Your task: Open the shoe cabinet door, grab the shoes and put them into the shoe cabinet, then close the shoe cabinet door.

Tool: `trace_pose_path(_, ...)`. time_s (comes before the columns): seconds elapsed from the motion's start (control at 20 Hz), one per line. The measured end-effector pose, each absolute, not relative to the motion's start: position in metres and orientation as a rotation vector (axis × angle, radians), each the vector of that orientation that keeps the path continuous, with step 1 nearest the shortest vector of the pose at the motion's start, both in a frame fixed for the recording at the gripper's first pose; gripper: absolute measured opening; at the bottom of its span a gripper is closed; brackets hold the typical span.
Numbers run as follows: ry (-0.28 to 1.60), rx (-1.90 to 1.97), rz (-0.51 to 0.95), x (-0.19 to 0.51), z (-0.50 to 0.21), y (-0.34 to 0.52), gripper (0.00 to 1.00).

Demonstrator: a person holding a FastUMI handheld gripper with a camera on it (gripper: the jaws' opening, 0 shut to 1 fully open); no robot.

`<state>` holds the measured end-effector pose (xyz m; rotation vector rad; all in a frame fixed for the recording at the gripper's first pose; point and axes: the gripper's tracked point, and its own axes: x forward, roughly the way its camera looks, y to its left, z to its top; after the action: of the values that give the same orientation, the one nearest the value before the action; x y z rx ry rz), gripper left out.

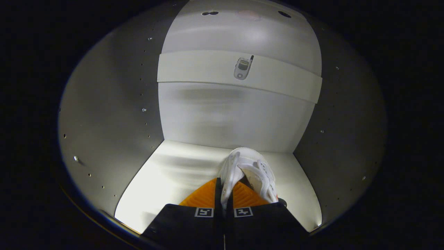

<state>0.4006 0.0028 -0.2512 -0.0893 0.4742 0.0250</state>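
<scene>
I am looking into the open shoe cabinet, with its white bottom board [166, 180] below and its back wall [229, 114] ahead. My gripper [224, 192] is shut on a white shoe [253, 166], pinching the shoe's edge between both fingers. The shoe hangs just ahead of the fingertips, toe pointing toward the back wall, low over the bottom board. I cannot tell whether the shoe touches the board.
A white shelf [194, 67] crosses the cabinet above, with a small flip phone [242, 67] lying on it. Grey side walls [111, 114] with rows of peg holes close in on the left and right [343, 121].
</scene>
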Motion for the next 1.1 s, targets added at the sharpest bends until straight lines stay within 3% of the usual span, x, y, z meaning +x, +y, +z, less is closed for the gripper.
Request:
trace_pose_path(0.1, 0.474, -0.108, 0.008, 0.401, -0.251, -0.001, 0.10)
trace_pose_path(0.2, 0.495, -0.086, 0.018, 0.393, -0.252, 0.004, 0.20)
trace_pose_path(0.6, 0.466, -0.047, 0.055, 0.341, -0.225, 0.011, 0.87)
trace_pose_path(0.95, 0.266, 0.003, 0.024, 0.267, -0.127, -0.009, 0.99)
trace_pose_path(1.1, 0.166, 0.008, 0.024, 0.228, -0.083, -0.015, 0.98)
